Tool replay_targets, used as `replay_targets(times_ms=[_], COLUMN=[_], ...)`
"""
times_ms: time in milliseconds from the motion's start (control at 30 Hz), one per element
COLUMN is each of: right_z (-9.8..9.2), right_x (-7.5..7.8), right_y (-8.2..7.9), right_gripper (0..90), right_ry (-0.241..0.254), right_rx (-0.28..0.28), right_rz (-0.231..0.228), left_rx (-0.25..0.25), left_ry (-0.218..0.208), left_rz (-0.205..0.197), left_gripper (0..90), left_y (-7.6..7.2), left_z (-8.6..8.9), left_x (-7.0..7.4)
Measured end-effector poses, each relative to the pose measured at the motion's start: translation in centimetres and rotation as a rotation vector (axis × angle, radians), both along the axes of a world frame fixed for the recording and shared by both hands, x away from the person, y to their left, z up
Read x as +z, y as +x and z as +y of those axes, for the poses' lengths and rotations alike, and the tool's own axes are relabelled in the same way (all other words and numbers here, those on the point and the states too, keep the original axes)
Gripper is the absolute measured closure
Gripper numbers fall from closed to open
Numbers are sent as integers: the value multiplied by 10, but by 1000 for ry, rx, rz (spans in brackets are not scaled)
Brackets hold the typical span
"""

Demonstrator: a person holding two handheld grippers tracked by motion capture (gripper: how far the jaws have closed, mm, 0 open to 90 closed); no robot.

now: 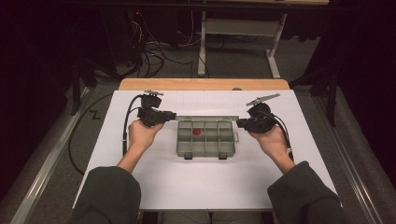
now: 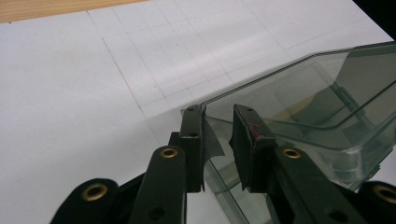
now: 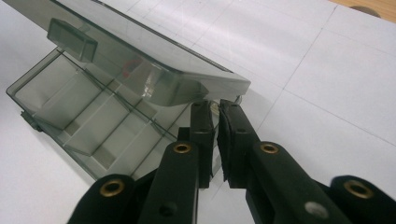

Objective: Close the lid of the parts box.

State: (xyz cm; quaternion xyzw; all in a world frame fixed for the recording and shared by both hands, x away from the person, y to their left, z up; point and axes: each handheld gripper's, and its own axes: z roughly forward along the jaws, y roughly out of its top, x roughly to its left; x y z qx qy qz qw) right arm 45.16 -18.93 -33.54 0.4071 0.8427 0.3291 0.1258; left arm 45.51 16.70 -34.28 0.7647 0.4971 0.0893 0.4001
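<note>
box: smoky clear plastic compartment box (image 1: 205,138) sits mid-surface on the white sheeted surface (image 1: 154,186), base flat, hinged lid (image 3: 154,74) raised and tilted over the back; a small red piece (image 1: 197,131) lies in a rear compartment
left gripper: left gripper (image 2: 218,140) at the lid's left corner; fingers (image 2: 192,135) straddle the thin lid edge with a narrow gap, not quite clamped as far as i can see
right gripper: right gripper (image 3: 217,135) at the lid's right corner; fingers nearly together, pinching the lid's edge, looks like
handling: light, stiff, slick, likely brittle; base may lift or skid
hold: take the lid corners, evenly, gently
</note>
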Motion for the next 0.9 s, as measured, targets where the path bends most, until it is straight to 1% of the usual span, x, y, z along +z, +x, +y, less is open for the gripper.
replay_targets(times_ms=[100,133,433,600,667,733,833,900], right_z=[-2,-2,-5,-5,-5,-4,-3,-3], right_x=[-1,-1,-3,-4,-4,-4,-6,-7], right_y=[-1,-1,-3,-4,-5,-6,-8,-9], right_gripper=[862,862,862,862,862,862,862,862], right_ry=[2,3,12,16,17,16,14,11], right_rx=[-3,0,-1,1,3,8,18,21], right_rz=[0,-6,-9,-11,-11,-12,-12,-8], left_rx=[-9,-13,-32,-43,-51,-58,-69,-70], left_ry=[-3,1,28,35,31,29,51,47], left_rz=[-2,-4,-15,-22,-19,-21,-34,-32], left_gripper=[738,738,738,737,732,731,731,731], left_y=[-1,-1,-6,-9,-10,-12,-16,-17], left_z=[1,0,-2,-4,-5,-7,-12,-12], left_x=[1,1,0,-1,-1,-2,-5,-7])
